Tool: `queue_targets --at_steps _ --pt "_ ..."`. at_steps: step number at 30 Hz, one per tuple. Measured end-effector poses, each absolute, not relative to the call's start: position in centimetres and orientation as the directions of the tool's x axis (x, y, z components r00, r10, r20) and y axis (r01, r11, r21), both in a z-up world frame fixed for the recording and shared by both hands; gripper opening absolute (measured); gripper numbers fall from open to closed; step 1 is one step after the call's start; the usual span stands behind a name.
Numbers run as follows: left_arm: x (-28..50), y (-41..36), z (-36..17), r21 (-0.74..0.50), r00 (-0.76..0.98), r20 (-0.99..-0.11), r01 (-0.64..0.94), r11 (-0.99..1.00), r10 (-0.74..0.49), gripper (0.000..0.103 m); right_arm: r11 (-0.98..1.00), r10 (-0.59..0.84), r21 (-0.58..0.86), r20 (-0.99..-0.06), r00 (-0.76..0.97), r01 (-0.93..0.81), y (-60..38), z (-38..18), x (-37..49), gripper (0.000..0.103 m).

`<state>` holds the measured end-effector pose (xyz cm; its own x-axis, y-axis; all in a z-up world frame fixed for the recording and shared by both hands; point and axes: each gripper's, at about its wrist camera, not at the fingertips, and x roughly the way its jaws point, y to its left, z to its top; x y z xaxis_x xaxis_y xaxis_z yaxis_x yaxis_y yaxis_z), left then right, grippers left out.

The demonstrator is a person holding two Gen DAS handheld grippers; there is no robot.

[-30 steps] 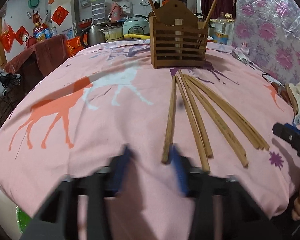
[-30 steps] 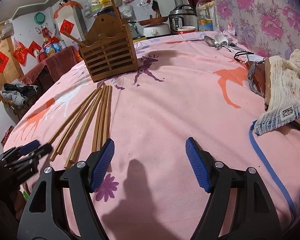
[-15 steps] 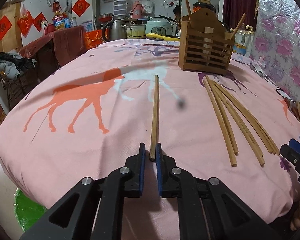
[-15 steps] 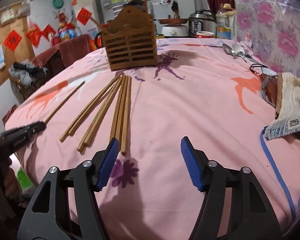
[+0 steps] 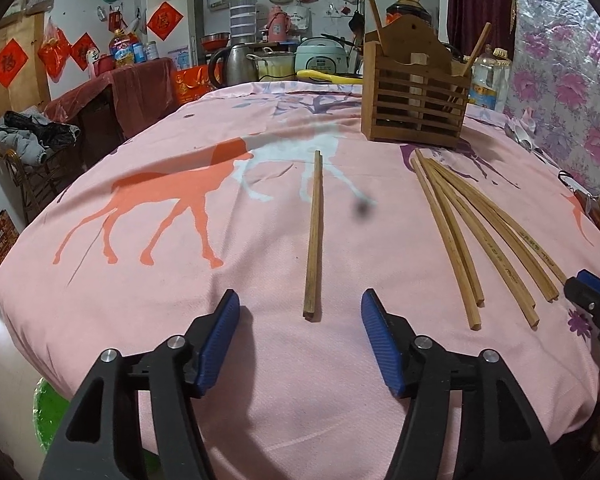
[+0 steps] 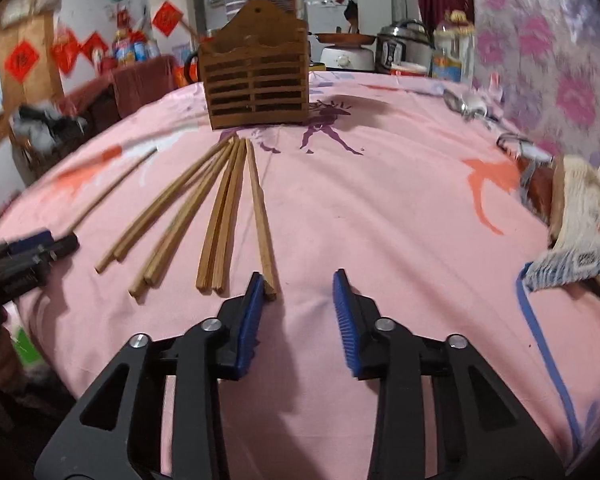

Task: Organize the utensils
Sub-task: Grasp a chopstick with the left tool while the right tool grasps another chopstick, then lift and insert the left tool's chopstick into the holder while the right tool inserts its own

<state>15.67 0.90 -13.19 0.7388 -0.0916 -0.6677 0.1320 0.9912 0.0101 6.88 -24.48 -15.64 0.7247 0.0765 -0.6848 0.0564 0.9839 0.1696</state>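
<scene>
Where the pink deer-print cloth (image 5: 260, 360) covers the desk, a single chopstick (image 5: 314, 232) lies alone, pointing toward the wooden utensil holder (image 5: 414, 110) at the far side. Just short of its near end hangs the left gripper (image 5: 300, 332), jaws spread wide and grasping nothing, the stick's end lying between them without touching. To the right, well apart, a fan of chopsticks (image 5: 480, 232) spreads from near the holder's foot. In the right wrist view the right gripper (image 6: 298, 300) hovers at that fan's near ends, jaws released, its left blue pad (image 6: 250, 320) just beside the rightmost chopstick (image 6: 260, 208). A white knitted cloth (image 6: 584, 224) lies at the desk's right edge.
</scene>
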Motion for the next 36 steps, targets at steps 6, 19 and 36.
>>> queue_targets --at_steps 6,19,36 --pt "15.7 0.9 -13.2 0.013 0.74 -0.667 0.126 0.992 -0.086 0.068 0.986 0.11 0.167 -0.675 0.73 0.006 -23.5 -15.6 6.7 0.036" --pt "15.7 1.0 -13.1 -0.002 0.736 -0.67 0.132 0.991 -0.099 0.063 0.991 0.065 0.129 -0.663 0.746 0.029 -23.2 -15.6 7.1 0.006" --pt "15.8 1.3 -12.7 -0.065 0.716 -0.676 0.176 0.982 -0.173 0.007 0.986 0.067 0.158 -0.675 0.735 0.054 -24.1 -15.9 7.4 0.006"
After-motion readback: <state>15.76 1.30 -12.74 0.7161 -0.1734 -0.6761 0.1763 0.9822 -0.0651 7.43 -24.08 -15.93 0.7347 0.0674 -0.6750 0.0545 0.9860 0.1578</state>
